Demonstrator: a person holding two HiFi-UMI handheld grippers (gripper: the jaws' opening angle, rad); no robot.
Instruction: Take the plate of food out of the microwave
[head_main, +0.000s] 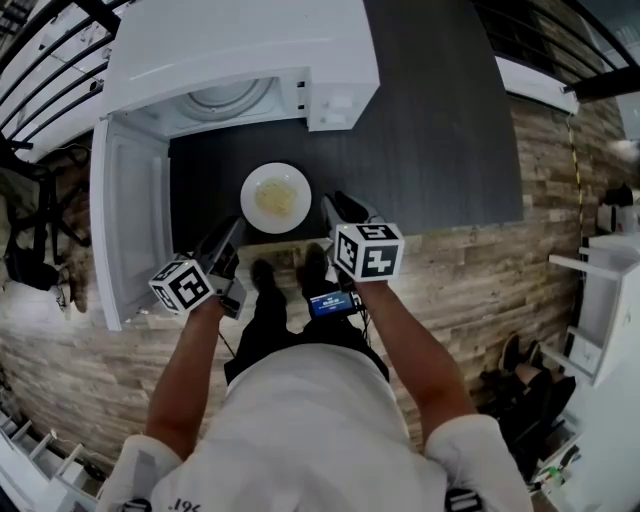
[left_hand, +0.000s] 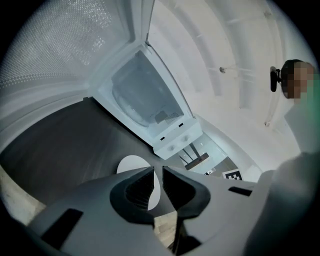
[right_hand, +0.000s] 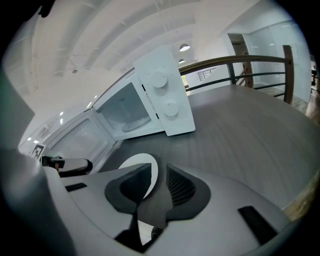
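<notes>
Plate of food (head_main: 276, 197) is out of the microwave (head_main: 240, 50). It sits flat on the dark worktop (head_main: 430, 120), just in front of the open cavity, between it and the near edge. So the main job looks done, by my reading: the chamber shows only its glass turntable (head_main: 230, 97), with nothing on it. The door (head_main: 130, 230) hangs wide open on the left. Closing it isn't part of the task, so I'd say little is left beyond letting the plate be.

Left tool (left_hand: 158, 172): jaws a narrow gap apart, nothing pinched. The plate's white rim shows through the gap, but it lies beyond the tips. Right tool (right_hand: 161, 170): jaws spread a touch wider and also empty, with the plate out ahead.

In the head view the two tools sit on the near side of the plate, one at each flank. The right tip is just beside the rim, and neither one plainly touches it.

And the plate itself is round, plain white and level. A pale yellowish heap of food sits in the middle, well inside the rim. What the food is, I can't tell. No spill shows on the worktop around it.
</notes>
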